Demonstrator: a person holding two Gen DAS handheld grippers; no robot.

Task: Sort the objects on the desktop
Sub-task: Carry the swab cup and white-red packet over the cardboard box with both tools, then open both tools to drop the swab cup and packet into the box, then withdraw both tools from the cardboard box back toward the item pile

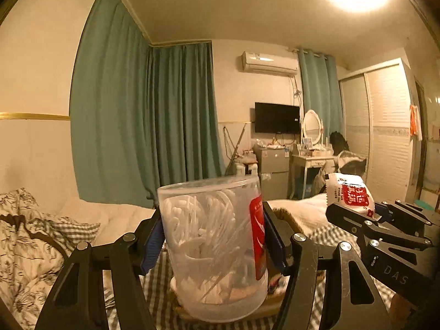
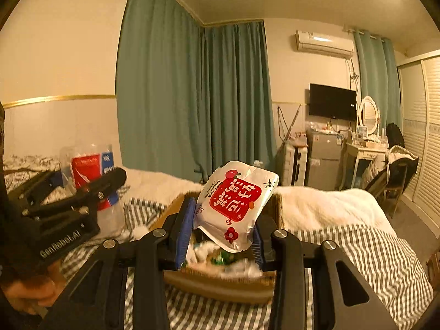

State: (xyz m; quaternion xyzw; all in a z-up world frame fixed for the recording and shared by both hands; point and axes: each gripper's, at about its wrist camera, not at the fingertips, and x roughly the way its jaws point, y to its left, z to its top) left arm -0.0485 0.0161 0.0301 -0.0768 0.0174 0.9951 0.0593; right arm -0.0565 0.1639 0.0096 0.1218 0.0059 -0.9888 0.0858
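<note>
Left gripper (image 1: 214, 243) clamped on a clear plastic tub (image 1: 216, 247) of white picks, blue pads (image 1: 150, 243) pressed against both its sides, jaws roughly half spread around it. Tub held upright with a red label (image 1: 257, 236) facing right, raised over a cardboard box (image 2: 220, 280) on the striped bedsheet (image 2: 371, 253).

Right gripper (image 2: 220, 236) closed on a white snack packet (image 2: 236, 206) with a red panel, fingers fairly narrow, pinching the packet's lower part so that it stood tilted above the same box. Small loose items inside the box, blurred, not identifiable.

From the right wrist view, tub and left gripper at the near left, just beside the box. From the left wrist view, packet and right gripper at the right, apart from the tub.

Fingers of a hand (image 2: 26, 291) wrapped on the left gripper's handle at the lower left.

Far behind: green curtains (image 1: 143, 126), a dark television (image 1: 276, 117) on the wall, an air conditioner (image 1: 269, 62) above it, a dressing table (image 1: 312, 159) with an oval mirror.
</note>
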